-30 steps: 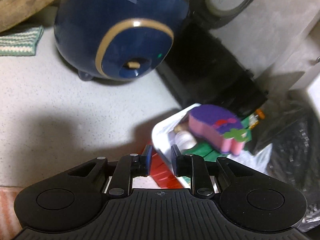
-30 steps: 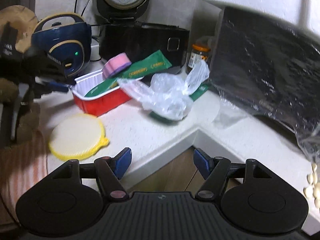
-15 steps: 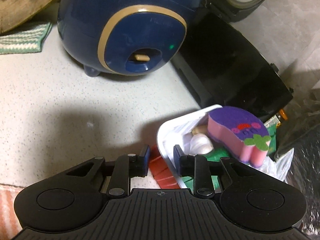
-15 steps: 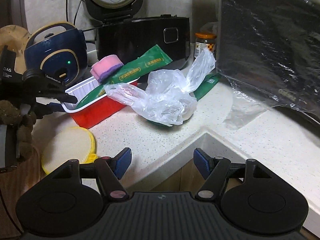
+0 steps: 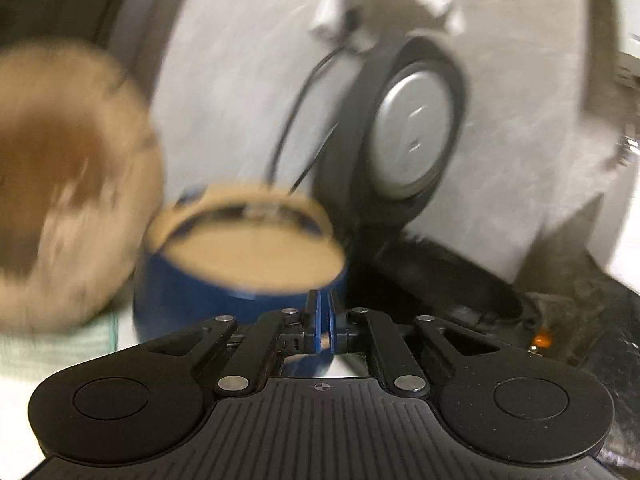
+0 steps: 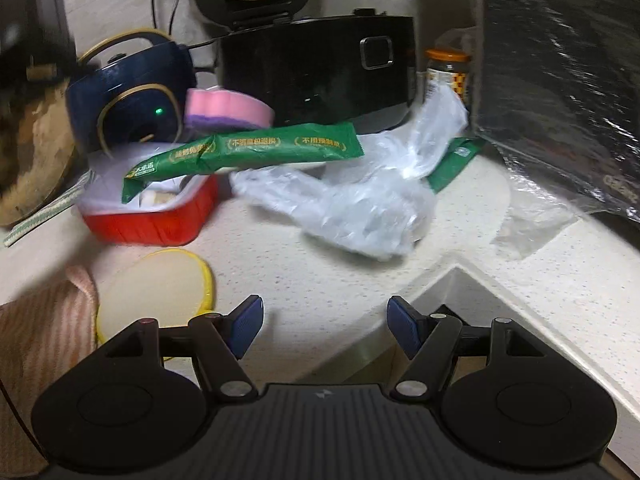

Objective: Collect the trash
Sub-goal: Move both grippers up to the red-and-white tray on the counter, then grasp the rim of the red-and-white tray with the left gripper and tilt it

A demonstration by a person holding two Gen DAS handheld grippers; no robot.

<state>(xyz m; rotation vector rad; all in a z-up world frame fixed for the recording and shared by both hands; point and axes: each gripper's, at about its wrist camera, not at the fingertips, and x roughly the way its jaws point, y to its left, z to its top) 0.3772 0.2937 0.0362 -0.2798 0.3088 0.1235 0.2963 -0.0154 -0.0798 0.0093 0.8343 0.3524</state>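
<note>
Although the left wrist view is heavily motion-blurred, the left gripper (image 5: 320, 312) shows its blue pads pressed together with nothing visible between them; it points at the blue appliance (image 5: 240, 280) at centre frame, with the open black cooker (image 5: 404, 128) at upper right. In the right wrist view the right gripper (image 6: 324, 328) sits at the bottom centre with its jaws spread wide and holding nothing, over the counter edge (image 6: 400, 304). The trash lies in the middle of that frame: a red tray (image 6: 160, 224) at centre left, a green wrapper (image 6: 248, 152) resting across its rim, a pink-and-purple sponge (image 6: 228, 110) above it, and a crumpled clear plastic bag (image 6: 360, 208) just right of the tray, lying over a second green packet (image 6: 456, 160). A yellow lid (image 6: 160, 292) lies at lower left, near the tray. Probable faults from here: the wrapper is only balanced on the tray and may slide off if the tray is moved; the thin bag may slip from a shallow pinch or drag the packet with it; the left gripper, apparently in fast motion, may strike the blue appliance
</note>
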